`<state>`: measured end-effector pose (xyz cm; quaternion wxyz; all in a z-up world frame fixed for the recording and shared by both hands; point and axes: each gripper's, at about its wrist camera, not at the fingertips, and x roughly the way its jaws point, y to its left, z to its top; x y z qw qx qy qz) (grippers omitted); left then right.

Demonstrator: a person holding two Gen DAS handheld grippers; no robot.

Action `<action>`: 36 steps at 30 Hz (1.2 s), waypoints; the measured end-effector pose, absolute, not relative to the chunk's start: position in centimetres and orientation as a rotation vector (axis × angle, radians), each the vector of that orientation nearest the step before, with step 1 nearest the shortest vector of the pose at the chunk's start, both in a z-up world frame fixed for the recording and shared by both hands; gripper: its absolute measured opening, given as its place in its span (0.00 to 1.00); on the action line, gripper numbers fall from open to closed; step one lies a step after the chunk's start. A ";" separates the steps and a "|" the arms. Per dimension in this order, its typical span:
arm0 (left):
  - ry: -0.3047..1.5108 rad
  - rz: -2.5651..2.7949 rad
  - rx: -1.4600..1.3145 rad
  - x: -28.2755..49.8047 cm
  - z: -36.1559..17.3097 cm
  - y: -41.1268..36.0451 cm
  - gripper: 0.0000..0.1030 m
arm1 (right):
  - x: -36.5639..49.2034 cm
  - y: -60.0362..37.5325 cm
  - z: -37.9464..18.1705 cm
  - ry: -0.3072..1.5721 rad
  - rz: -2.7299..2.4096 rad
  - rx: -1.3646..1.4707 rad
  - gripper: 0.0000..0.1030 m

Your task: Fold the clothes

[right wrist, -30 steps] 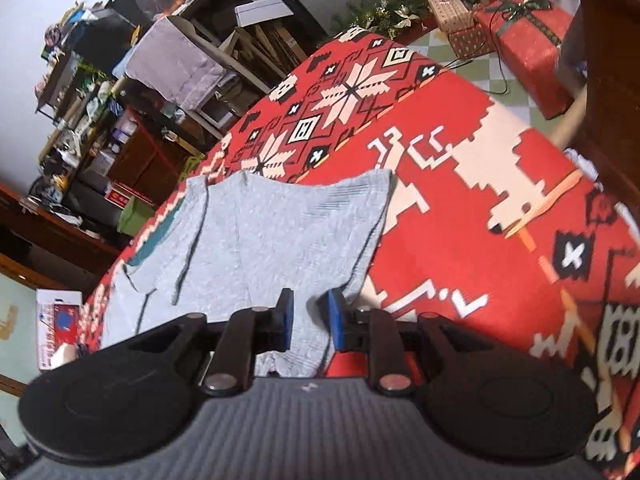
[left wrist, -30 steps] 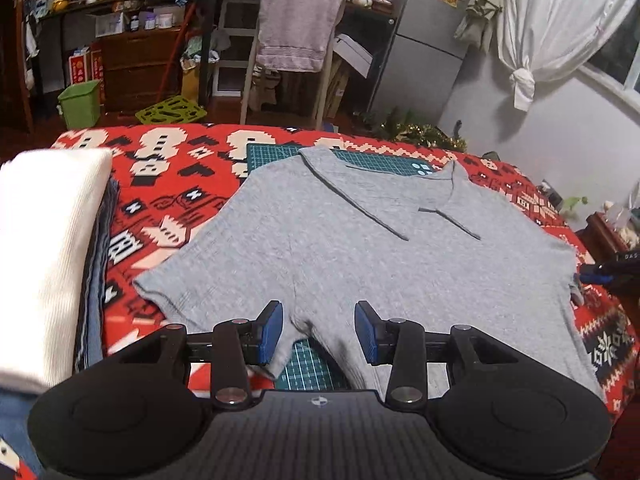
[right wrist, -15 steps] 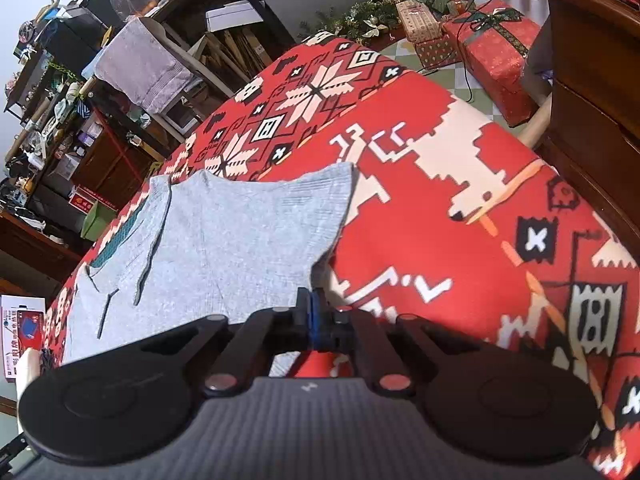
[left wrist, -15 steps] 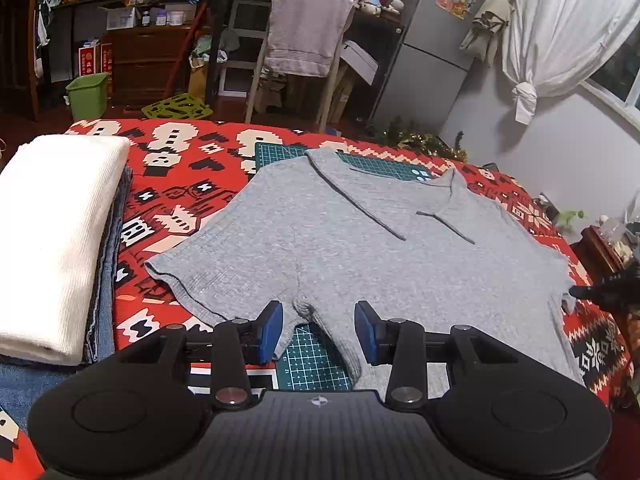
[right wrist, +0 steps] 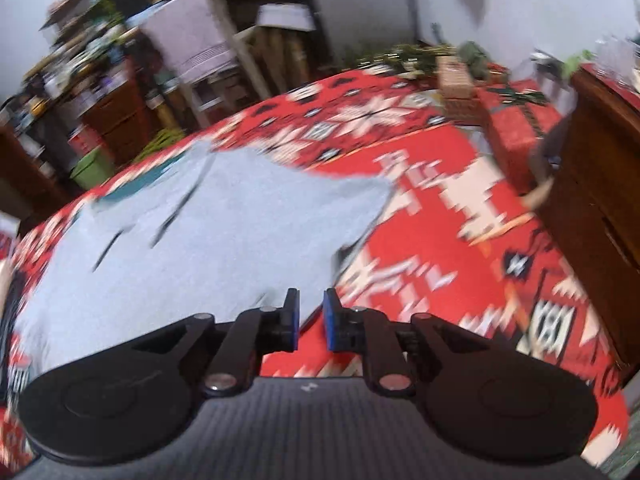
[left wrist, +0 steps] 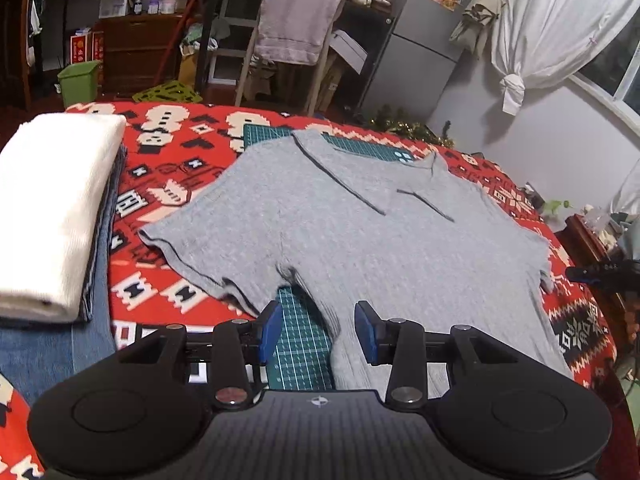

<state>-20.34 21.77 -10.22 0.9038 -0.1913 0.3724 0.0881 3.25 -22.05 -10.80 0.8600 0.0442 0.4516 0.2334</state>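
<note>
Grey collared shirt (left wrist: 360, 232) is spread flat across the middle of the frame on the red patterned bench (left wrist: 168, 184), green cutting mat (left wrist: 298, 344) peeking out underneath. Left tool (left wrist: 316, 328) sits bottom center, jaws apart, empty. Folded white stack (left wrist: 52, 208) at the left edge.

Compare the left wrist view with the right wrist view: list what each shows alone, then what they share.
Only the left wrist view shows the folded white towel on a stack of folded denim, the green gridded cutting mat under the shirt, and the open left gripper.

Only the right wrist view, heavily blurred, shows the dark wooden cabinet, the red wrapped box on the floor, and the right gripper, jaws slightly apart and empty.

Both show the grey collared knit shirt spread flat on the red patterned blanket.
</note>
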 end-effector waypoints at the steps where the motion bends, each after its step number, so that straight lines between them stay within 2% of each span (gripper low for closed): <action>1: 0.777 0.181 -0.398 -20.4 -10.5 21.6 0.38 | 2.2 -21.6 -10.9 0.948 0.508 0.070 0.15; 6: 0.818 0.181 -0.383 -20.3 -11.7 20.4 0.38 | -2.3 -19.5 -11.7 0.931 0.556 0.007 0.15; 15: 0.808 0.208 -0.422 -18.3 -13.8 20.6 0.36 | -5.0 -19.7 -13.0 0.958 0.554 0.169 0.15; 17: 0.794 0.225 -0.504 -17.7 -14.4 21.5 0.31 | -5.1 -19.9 -13.1 0.956 0.549 0.178 0.15; 18: 0.792 0.236 -0.553 -17.4 -14.8 22.1 0.23 | -5.1 -20.0 -13.0 0.956 0.547 0.182 0.15; 19: 0.787 0.245 -0.589 -17.3 -15.0 22.5 0.10 | -5.2 -20.1 -13.0 0.956 0.546 0.185 0.15; 20: 0.779 0.251 -0.617 -17.2 -15.2 22.7 0.04 | -5.2 -20.3 -12.9 0.956 0.544 0.187 0.16; 22: 0.761 0.253 -0.644 -17.4 -15.3 23.0 0.00 | -5.3 -20.5 -12.8 0.957 0.538 0.190 0.16; 33: 0.772 0.276 -0.488 -19.1 -14.6 22.5 0.01 | -5.5 -20.1 -12.9 0.957 0.524 0.142 0.19; 36: 0.790 0.259 -0.527 -18.9 -14.8 22.3 0.10 | -5.9 -20.0 -12.5 0.939 0.518 0.090 0.19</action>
